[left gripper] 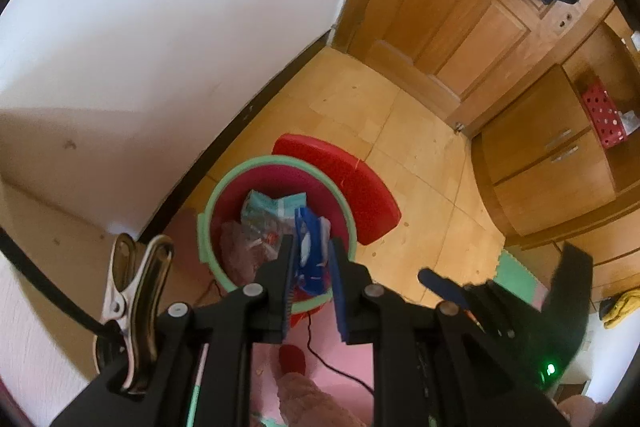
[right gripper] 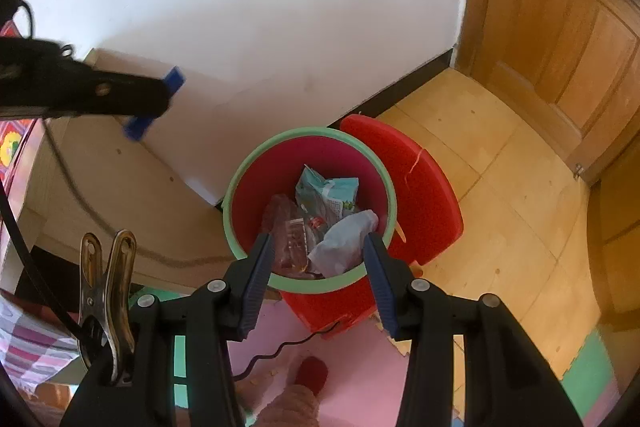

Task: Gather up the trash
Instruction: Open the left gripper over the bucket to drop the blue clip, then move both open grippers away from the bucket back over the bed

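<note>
Our left tongs [left gripper: 311, 259] are clamped on a blue-and-white wrapper [left gripper: 310, 241], which hangs over the red bin [left gripper: 256, 183] with its green rim, not yet inside. Our right tongs [right gripper: 316, 255] stand apart above the same bin with nothing pressed between them; a pale crumpled bag [right gripper: 344, 239] and a teal packet [right gripper: 326, 193] lie below among other scraps.

What could go wrong, as we judge it: the wrapper is light and thin, so if we let go while it sits toward the near rim it may catch on the edge or flutter onto the pink mat [right gripper: 360, 359]. It could also cling to a pad and come away with the tongs when we lift. The two tongs share a small space over the bin and might knock together. A black cable [right gripper: 280, 347] trails across the mat at the foot of the bin, and a slippered foot [right gripper: 310, 373] stands near it; a snag could tip the bin.

The bin stands on the floor in a corner, beside a white wall [right gripper: 260, 7] with a dark skirting. A red stool [right gripper: 420, 195] is just behind it. The floor [right gripper: 500, 187] is of tan tiles, with foam mats nearer us. A wooden door [left gripper: 460, 27] and wooden cabinets [left gripper: 552, 155] close the far side.
</note>
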`<state>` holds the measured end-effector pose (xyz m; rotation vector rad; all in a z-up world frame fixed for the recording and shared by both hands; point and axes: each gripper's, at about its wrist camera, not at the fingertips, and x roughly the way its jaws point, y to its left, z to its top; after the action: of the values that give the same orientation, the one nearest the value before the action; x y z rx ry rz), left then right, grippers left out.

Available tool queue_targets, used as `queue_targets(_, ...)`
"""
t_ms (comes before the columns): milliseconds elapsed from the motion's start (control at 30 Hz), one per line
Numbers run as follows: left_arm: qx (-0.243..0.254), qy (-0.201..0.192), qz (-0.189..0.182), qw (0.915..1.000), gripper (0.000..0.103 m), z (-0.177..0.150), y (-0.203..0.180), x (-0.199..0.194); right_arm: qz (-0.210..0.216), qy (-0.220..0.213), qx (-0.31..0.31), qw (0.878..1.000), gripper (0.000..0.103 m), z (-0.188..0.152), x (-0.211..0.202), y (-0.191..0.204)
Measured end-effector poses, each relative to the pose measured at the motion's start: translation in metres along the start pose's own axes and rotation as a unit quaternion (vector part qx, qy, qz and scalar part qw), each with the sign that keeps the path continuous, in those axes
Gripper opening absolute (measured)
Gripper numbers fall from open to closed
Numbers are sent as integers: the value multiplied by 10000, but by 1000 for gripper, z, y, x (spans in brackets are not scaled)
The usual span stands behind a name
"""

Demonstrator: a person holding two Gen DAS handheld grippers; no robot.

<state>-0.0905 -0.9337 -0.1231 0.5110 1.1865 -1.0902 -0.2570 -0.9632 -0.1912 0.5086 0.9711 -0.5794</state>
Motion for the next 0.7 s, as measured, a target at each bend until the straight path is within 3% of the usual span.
queue_targets(67,36,14,-75,10000,18,7,0,5,5,-23,59,10000,47,-1,-2,-2)
queue_targets(200,56,-59,105,9999,37,14,-2,7,-2,-35,95,9999,47,-2,-5,-5)
queue_targets(700,-128,75,236,9996,38,2,1,0,63,-164,-14,9998,47,-2,-21,2)
